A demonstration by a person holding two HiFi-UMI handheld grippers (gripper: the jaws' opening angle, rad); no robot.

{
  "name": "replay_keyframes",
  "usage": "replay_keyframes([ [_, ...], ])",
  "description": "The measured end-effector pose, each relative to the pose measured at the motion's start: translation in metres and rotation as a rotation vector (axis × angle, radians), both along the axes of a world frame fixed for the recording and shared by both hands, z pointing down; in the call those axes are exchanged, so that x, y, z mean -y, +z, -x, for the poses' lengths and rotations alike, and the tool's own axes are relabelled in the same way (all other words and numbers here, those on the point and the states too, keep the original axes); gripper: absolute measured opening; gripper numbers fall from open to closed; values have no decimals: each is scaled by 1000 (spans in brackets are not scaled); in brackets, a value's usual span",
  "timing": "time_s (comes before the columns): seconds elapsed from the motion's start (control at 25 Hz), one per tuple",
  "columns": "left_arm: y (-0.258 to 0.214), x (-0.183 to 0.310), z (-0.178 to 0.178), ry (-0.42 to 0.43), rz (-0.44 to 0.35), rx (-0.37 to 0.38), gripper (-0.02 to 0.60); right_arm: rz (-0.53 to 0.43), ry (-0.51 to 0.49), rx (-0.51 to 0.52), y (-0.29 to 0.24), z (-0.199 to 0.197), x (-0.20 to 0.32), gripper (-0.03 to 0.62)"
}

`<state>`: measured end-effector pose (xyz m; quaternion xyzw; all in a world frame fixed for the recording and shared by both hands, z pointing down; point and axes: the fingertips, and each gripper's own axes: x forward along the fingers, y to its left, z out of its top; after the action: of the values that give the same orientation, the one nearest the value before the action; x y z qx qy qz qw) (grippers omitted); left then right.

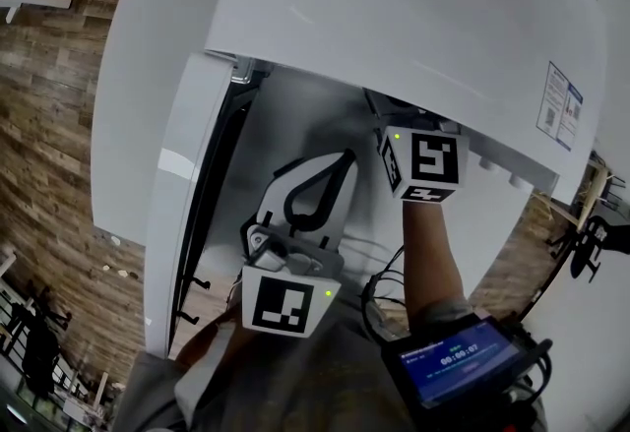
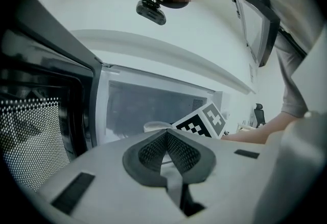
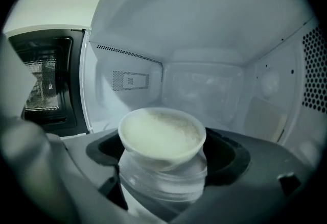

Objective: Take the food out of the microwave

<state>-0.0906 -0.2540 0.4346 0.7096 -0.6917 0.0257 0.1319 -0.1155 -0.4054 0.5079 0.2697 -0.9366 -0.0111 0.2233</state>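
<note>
Bowl of rice (image 3: 161, 133): inside the microwave (image 1: 394, 17), near the front of the cavity. It stands upright, with white grains almost to the rim.
Right hand-held gripper (image 3: 162, 142): reached into the cavity, jaws wide apart with the bowl filling the gap. The dark pads (image 3: 102, 149) flank it and, as far as this view allows, press on its sides.
Left hand-held gripper (image 2: 167, 136): outside, in front of the opening. Its jaws are together with nothing between them.
Microwave door (image 1: 187, 214): swung open at the left. Its mesh window fills the left of the left gripper view, well apart from the bowl.
In the way: only the right hand-held gripper's own jaws stand beside the bowl. The cavity walls are well apart from it.
Around: vent grille (image 3: 130, 80) on the left cavity wall; white desk (image 1: 148, 46) under the microwave; wood-plank floor (image 1: 49, 145); label (image 1: 559, 105) on the microwave's top; blue-lit screen (image 1: 463, 361) by the right forearm; office chair (image 2: 259, 113) far off.
Hidden: in the head view the microwave's top covers the bowl and the right jaws, and only the marker cube (image 1: 425, 164) shows. In the left gripper view the closed jaws cover all but a strip of the bowl's rim.
Unclear: the clear, ribbed shape under the bowl could be a stand or a reflection in a glass plate; cannot tell which. The label print is too small to read.
</note>
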Motion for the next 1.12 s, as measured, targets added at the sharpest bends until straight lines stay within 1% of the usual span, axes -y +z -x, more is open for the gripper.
replay_keyframes([
  [0.28, -5, -10, 0, -4, -8, 14, 6, -30, 4, 53, -14, -11, -13, 491],
  [0.48, -10, -23, -6, -28, -23, 14, 6, -62, -34, 70, -31, -20, -35, 491],
  [0.68, -17, -45, -23, -63, -22, 10, 6, -58, -75, 88, -47, -44, -66, 491],
  [0.84, -22, -65, -42, -77, -31, 17, 6, -52, -106, 77, -63, -67, -95, 491],
  [0.96, -27, -76, -57, -82, -40, 8, 6, -58, -126, 111, -88, -81, -116, 491],
  [1.12, -48, -83, -73, -99, -90, 7, 6, -55, -156, 136, -124, -99, -137, 491],
])
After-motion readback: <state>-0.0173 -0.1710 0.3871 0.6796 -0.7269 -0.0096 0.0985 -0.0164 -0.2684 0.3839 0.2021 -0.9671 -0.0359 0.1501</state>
